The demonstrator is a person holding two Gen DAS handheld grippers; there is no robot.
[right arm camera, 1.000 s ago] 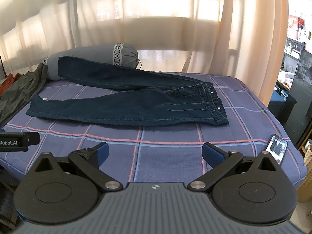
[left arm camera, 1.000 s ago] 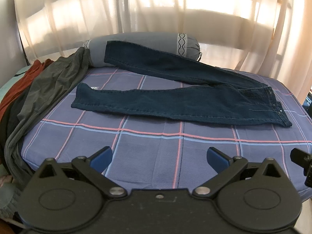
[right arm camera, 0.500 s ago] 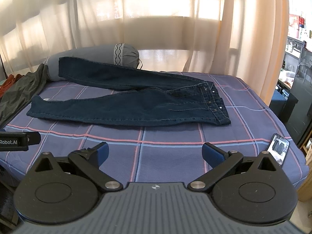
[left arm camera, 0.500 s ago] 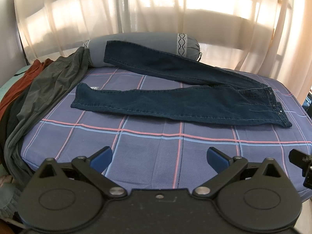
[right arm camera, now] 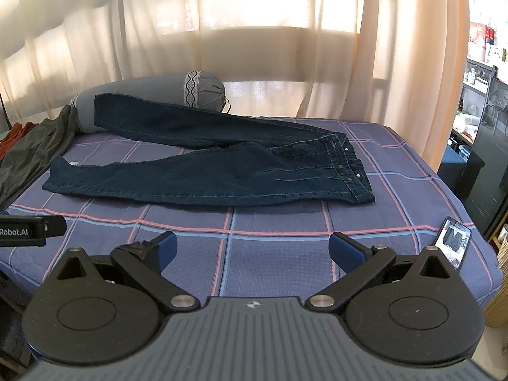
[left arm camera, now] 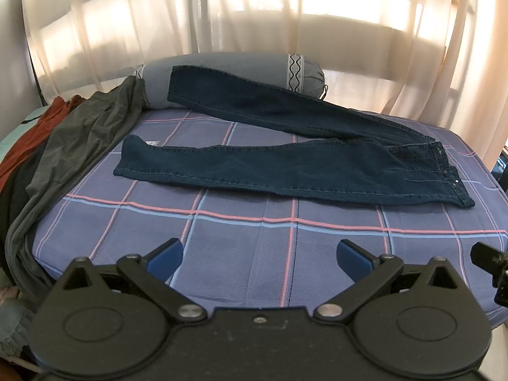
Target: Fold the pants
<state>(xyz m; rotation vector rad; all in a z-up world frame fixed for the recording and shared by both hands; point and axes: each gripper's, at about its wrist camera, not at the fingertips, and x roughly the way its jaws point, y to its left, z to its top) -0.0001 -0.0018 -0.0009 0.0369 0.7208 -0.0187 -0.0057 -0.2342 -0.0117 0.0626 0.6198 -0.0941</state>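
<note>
Dark blue jeans (left arm camera: 285,171) lie spread on a blue plaid bed (left arm camera: 241,241), waistband to the right, legs splayed to the left. The far leg rests up on a grey bolster pillow (left arm camera: 228,73). The jeans also show in the right wrist view (right arm camera: 206,177). My left gripper (left arm camera: 260,258) is open and empty, over the bed's near edge, well short of the jeans. My right gripper (right arm camera: 252,250) is open and empty, also near the front edge. Each gripper shows at the edge of the other's view.
A grey garment (left arm camera: 79,146) and rust-red clothes (left arm camera: 35,139) lie piled along the bed's left side. A phone (right arm camera: 454,241) lies on the bed's near right corner. Sheer curtains (right arm camera: 254,47) hang behind. Shelves and a dark cabinet (right arm camera: 485,165) stand at the right.
Both views have shifted slightly; the jeans sit a little higher in the right wrist view. The jeans have not moved and both grippers stay open.
</note>
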